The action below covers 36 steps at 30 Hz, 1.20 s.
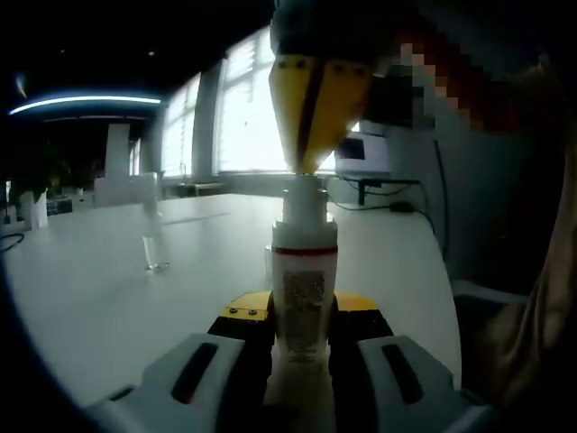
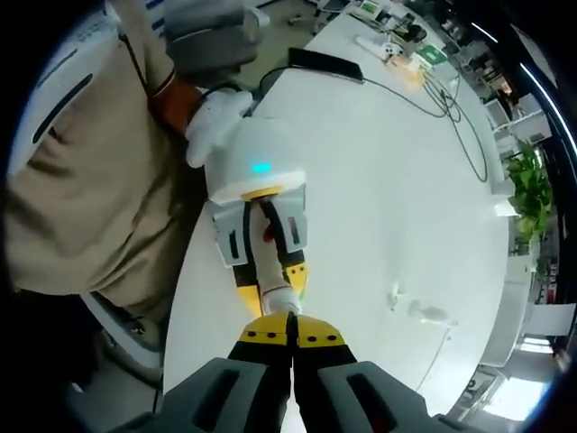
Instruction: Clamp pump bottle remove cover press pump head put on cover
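On the white table, your left gripper pinched the pump bottle upright between its jaws. Your right gripper, jaws pressed together, bore down on the pump head: the pressing step. The clear cover stood well apart; you needed to fetch it next.

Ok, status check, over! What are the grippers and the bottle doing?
Left gripper clamps the pump bottle upright. Right gripper shut, tips on the pump head. Clear cover stands off on the table, nothing blocking.
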Tool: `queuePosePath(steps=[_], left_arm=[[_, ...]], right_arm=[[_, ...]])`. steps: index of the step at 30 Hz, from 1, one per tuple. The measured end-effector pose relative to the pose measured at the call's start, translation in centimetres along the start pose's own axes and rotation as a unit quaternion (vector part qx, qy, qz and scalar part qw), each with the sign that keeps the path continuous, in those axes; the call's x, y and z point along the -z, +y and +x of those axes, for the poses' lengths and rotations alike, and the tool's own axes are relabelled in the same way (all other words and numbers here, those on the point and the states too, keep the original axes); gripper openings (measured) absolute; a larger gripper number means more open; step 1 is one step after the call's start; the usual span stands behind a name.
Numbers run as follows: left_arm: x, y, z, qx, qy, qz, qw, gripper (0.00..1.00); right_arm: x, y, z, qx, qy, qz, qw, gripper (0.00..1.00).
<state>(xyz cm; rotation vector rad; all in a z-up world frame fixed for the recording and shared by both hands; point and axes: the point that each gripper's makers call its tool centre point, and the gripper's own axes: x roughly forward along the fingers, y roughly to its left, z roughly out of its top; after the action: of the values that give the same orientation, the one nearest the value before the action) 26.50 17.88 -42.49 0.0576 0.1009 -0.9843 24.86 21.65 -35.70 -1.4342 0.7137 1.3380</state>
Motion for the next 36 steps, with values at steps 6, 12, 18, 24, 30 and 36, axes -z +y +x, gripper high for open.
queuePosePath(steps=[6, 12, 18, 24, 30, 36], left_arm=[[0.0, -0.01, -0.01, 0.001, 0.0, 0.0, 1.0, 0.14], [-0.02, -0.04, -0.04, 0.001, 0.0, -0.001, 1.0, 0.14], [0.0, 0.11, -0.04, -0.001, 0.0, 0.0, 1.0, 0.14], [-0.01, 0.1, -0.06, -0.002, 0.0, 0.001, 1.0, 0.14], [-0.02, 0.08, -0.06, -0.002, 0.0, 0.0, 1.0, 0.14], [-0.01, 0.05, -0.01, -0.001, 0.0, 0.0, 1.0, 0.14]], right_arm=[[-0.08, -0.05, -0.34, 0.009, -0.003, -0.002, 1.0, 0.0], [-0.12, -0.14, -0.36, 0.01, -0.012, 0.004, 0.9999, 0.0], [-0.17, -0.23, -0.32, 0.006, -0.02, 0.012, 0.9997, 0.0], [-0.18, -0.23, -0.34, 0.006, -0.021, 0.013, 0.9997, 0.0], [-0.26, -0.34, -0.38, 0.006, -0.028, 0.013, 0.9995, 0.0], [-0.32, -0.39, -0.4, 0.004, -0.036, 0.015, 0.9992, 0.0]])
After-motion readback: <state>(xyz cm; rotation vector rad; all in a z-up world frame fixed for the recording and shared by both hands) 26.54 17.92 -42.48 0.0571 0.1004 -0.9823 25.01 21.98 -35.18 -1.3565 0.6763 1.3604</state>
